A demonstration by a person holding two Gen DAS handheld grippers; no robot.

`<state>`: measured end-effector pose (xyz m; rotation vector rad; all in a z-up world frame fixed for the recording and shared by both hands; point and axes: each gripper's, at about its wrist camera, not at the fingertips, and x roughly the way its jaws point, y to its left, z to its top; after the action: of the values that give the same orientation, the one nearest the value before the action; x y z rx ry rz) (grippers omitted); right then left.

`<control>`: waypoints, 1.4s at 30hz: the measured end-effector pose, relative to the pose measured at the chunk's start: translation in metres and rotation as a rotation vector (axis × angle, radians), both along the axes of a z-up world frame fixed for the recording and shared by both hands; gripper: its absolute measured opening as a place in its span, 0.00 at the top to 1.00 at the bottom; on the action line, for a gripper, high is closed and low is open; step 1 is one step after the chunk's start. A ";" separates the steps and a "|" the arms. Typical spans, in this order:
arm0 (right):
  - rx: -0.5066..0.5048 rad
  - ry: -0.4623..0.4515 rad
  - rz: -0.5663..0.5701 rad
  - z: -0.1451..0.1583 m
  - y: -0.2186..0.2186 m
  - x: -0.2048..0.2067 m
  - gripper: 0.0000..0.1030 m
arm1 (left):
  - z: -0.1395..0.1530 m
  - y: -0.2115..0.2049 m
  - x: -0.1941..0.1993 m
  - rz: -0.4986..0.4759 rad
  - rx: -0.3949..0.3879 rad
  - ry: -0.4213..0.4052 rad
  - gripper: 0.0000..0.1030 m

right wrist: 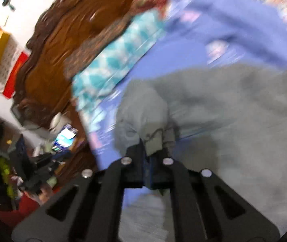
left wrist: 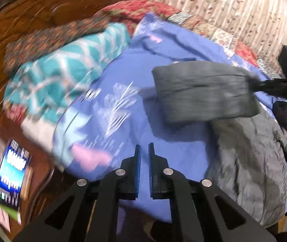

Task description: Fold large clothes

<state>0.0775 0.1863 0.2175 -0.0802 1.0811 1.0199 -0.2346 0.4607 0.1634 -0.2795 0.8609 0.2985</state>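
A grey garment [left wrist: 250, 161] lies on a blue floral bedspread [left wrist: 163, 137]. My right gripper [left wrist: 264, 85] reaches in from the right edge of the left wrist view, shut on a fold of the grey garment [left wrist: 202, 92] that it holds lifted above the bed. In the right wrist view, my right gripper [right wrist: 150, 151] is shut on a bunched grey edge [right wrist: 153, 139], with the rest of the garment [right wrist: 234, 125] spread ahead. My left gripper [left wrist: 144, 151] hovers over the bedspread, its jaws nearly closed with nothing between them. Both views are motion-blurred.
A teal-and-white patterned cloth [left wrist: 62, 76] and a red floral quilt [left wrist: 135, 10] lie toward the carved wooden headboard [left wrist: 32, 16]. A lit phone [left wrist: 12, 173] sits on a wooden stand at left. A patterned curtain [left wrist: 234, 10] hangs behind the bed.
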 end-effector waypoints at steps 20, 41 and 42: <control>-0.142 0.209 -0.788 -0.142 -0.317 0.136 0.63 | -0.119 -0.149 0.387 -0.254 0.129 0.224 0.71; 0.600 0.392 -1.348 -0.169 -0.509 -0.185 0.50 | -0.061 -0.196 0.297 -0.309 0.005 0.043 0.71; 0.651 0.424 -1.359 -0.176 -0.504 -0.184 0.50 | -0.067 -0.200 0.298 -0.322 0.003 0.054 0.71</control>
<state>-0.1069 -0.3178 0.0418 1.2805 0.8293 0.0667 0.0636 0.2612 0.0968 -0.1272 0.9434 0.0075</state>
